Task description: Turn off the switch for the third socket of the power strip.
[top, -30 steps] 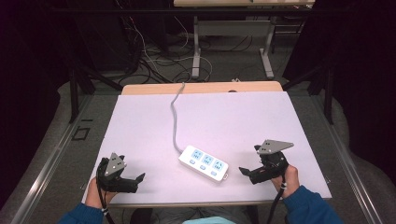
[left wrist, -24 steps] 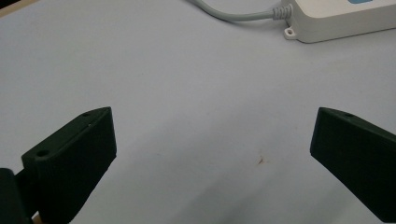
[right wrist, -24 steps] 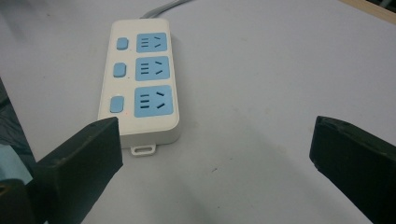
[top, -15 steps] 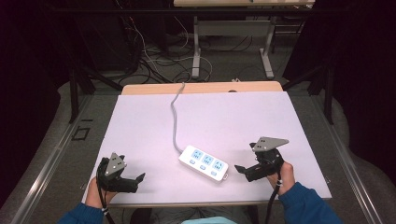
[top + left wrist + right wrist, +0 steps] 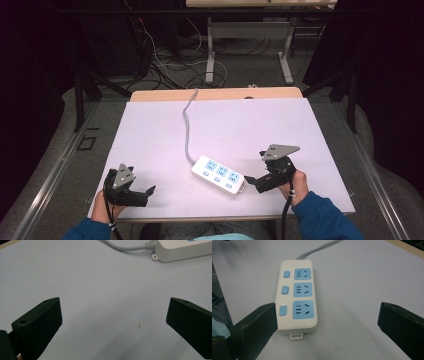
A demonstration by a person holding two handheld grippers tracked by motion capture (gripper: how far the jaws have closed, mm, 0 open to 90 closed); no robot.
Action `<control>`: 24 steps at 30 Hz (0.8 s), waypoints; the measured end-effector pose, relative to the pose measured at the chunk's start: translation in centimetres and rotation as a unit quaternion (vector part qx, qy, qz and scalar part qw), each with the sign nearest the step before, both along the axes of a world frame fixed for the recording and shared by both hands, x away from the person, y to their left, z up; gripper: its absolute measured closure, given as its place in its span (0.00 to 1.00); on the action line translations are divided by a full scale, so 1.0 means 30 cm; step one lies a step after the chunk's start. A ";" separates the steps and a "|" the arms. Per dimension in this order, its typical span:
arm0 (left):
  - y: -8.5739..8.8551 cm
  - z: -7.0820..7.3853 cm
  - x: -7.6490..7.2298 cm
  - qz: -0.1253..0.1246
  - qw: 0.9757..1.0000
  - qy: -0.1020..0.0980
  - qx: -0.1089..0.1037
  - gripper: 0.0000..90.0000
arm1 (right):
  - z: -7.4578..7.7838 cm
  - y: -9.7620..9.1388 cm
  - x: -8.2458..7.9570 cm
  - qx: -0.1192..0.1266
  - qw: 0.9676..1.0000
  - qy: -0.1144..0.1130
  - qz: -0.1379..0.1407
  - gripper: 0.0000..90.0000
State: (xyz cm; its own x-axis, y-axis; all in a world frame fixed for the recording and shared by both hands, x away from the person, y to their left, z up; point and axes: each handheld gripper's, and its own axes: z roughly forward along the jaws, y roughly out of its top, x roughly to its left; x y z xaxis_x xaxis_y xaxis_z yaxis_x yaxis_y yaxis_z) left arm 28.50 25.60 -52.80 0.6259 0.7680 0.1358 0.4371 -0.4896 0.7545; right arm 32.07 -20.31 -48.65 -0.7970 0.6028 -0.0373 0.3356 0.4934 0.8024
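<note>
Two tongs [image 5: 150,190] [image 5: 250,180] apart | power strip [image 5: 219,174] on white table [image 5: 260,125] | dark room, floor cables [image 5: 165,60]

A pale lavender table [image 5: 150,130] carries a white power strip [image 5: 218,174] with its grey cord [image 5: 186,131].

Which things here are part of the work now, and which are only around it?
Part of the work:
- power strip, white with blue sockets, on the table
- its grey cable
- right gripper, open, right beside the strip
- left gripper, open, apart from the strip

Only around:
- white table
- floor cables behind the table
- another table's legs at the back
</note>
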 end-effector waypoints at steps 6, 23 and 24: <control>-0.001 0.000 0.000 -0.001 1.000 0.000 0.001 0.00 | -0.001 0.032 0.010 -0.008 1.000 0.003 0.012 0.02; -0.001 -0.002 0.004 -0.001 1.000 -0.001 -0.001 0.00 | -0.016 0.107 0.037 -0.022 0.999 0.019 0.040 0.02; -0.001 -0.001 0.004 -0.002 1.000 0.001 0.001 0.00 | -0.018 0.111 0.038 -0.020 0.999 0.019 0.039 0.02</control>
State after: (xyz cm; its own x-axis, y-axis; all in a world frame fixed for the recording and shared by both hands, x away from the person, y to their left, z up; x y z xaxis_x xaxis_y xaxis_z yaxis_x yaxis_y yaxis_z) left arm 28.62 25.57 -52.82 0.6286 0.7659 0.1354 0.4377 -0.4923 0.7524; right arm 33.21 -16.98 -49.20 -0.8432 0.5368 -0.0292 0.3244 0.5513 0.7686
